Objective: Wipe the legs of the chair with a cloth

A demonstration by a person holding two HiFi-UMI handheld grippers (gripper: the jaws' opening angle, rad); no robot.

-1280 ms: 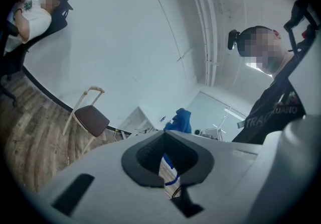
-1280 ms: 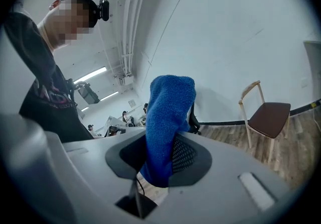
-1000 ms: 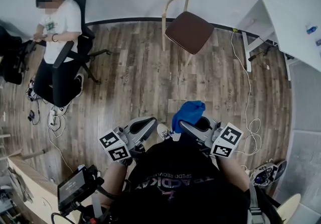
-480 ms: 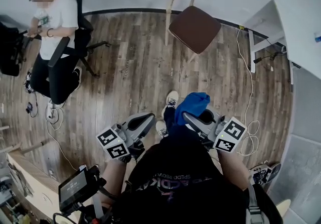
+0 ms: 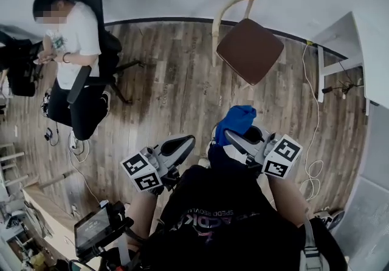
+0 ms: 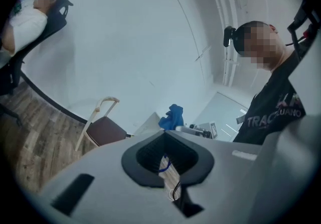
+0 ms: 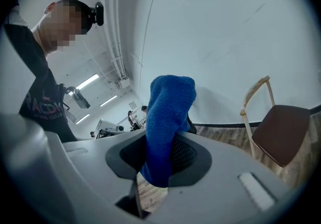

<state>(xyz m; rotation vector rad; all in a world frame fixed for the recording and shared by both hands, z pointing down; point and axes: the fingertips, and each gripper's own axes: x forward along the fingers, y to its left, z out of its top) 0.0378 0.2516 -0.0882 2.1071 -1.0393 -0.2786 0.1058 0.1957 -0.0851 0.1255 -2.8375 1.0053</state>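
A wooden chair with a brown seat stands by the far wall; it also shows small in the left gripper view as the chair and at the right edge of the right gripper view as the chair. My right gripper is shut on a blue cloth, which sticks up between its jaws as the cloth. My left gripper is held beside it, close to my body, jaws together with nothing between them. Both grippers are well short of the chair.
A person sits in a black office chair at the far left. A white desk leg and cables lie at the right on the wood floor. A cardboard box is at the near left.
The view has shifted toward the chair, which now sits further right and larger. Both grippers stay close to my body, the right one still holding the cloth.
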